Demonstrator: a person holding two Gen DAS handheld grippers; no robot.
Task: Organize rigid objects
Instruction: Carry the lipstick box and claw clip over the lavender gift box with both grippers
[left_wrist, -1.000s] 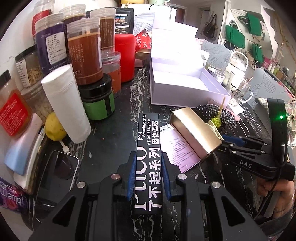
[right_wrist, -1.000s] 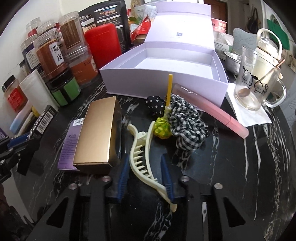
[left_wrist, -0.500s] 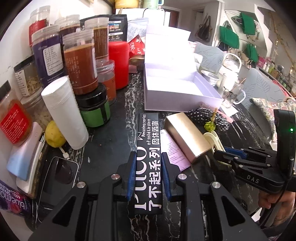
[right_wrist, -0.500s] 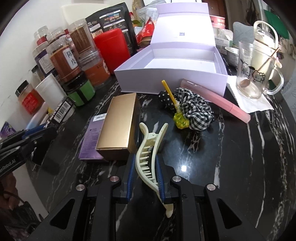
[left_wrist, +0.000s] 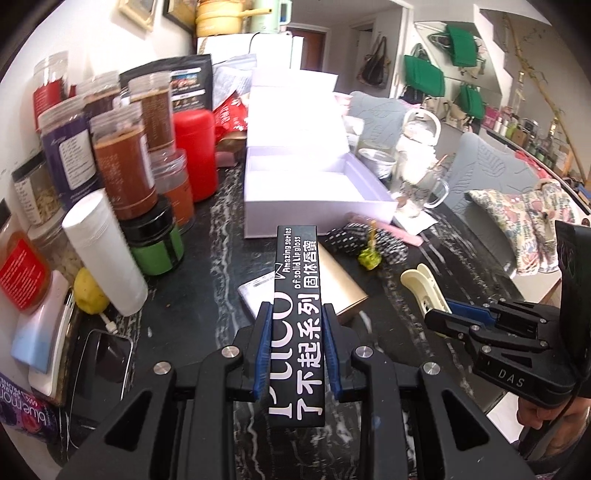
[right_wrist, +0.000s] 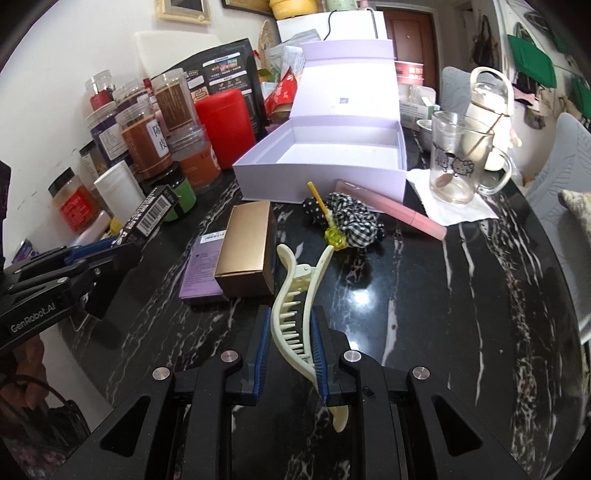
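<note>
Fig.: we are gripping two rigid items. Left gripper (left_wrist: 295, 354), fingers nearly closed, is pinching the black lip-gloss box (left_wrist: 298, 325) approx. mid-length, its far end projecting beyond the fingertips; light, stiff card, prob. crushable. Right gripper (right_wrist: 288, 350), jaws narrow, is clamping the cream hair claw (right_wrist: 295, 314) across its teeth; springy, slippery plastic. We are judging the open lilac box (right_wrist: 317, 173), ahead of both, as destination

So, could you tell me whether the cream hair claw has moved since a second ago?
Yes: the cream hair claw left the tabletop, now clamped in the right gripper and raised beside the gold box.
</note>
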